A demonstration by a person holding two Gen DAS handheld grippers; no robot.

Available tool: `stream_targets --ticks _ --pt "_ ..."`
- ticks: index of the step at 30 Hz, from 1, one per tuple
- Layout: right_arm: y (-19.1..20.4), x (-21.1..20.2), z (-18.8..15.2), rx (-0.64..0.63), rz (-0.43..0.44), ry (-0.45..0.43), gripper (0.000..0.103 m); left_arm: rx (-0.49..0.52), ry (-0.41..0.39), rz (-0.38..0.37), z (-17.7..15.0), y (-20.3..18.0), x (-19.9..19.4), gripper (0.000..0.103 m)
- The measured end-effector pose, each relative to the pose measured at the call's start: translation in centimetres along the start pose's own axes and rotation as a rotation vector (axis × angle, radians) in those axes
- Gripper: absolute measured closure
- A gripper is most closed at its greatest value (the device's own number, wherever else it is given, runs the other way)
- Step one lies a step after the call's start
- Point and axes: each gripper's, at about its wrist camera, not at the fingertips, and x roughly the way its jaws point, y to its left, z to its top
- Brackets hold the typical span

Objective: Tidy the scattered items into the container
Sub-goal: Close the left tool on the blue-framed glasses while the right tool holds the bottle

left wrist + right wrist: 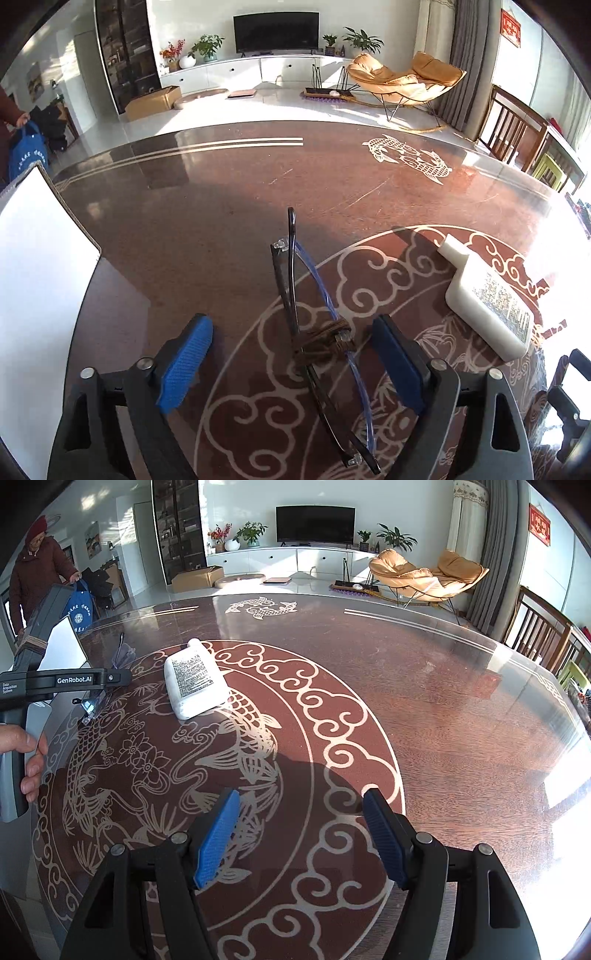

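glasses lie folded on the counter between the fingers of the left tongs, dark frame with blue-edged clear lenses, a brown cord wrapped round the middle. long axis runs near to far, one temple tip pointing to the far side. left tongs spread wide, blue pads on both sides of the glasses, not touching them as far as i can tell. white bottle lies on its side to the right of the glasses, well apart from them, cap toward the far left, printed label facing up. white container with a grey rim at the left edge of the left wrist view, well apart from the glasses, contents not visible.

right wrist view: right tongs spread wide, nothing between the blue pads, hovering over the fish and cloud pattern of the counter. white bottle far and left of them, lying flat, label up. left tongs body seen from the side at the far left with a hand on its grip, glasses partly hidden behind it, only lens and temple bits show. container beyond that, partly blocked.

background: person in dark red coat holding a blue bag, tv on a white cabinet, tan lounge chair, wooden chairs at far right.
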Motion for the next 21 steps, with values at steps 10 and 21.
stream_targets --ticks 10,21 --pt "0.0 -0.1 0.0 0.003 0.046 -0.007 0.031 0.05 0.001 -0.057 -7.3 2.0 -6.2 0.075" --pt "3.7 3.7 5.0 -0.147 0.309 -0.019 0.031 0.021 -0.037 -0.07 -11.9 4.6 -9.2 0.075"
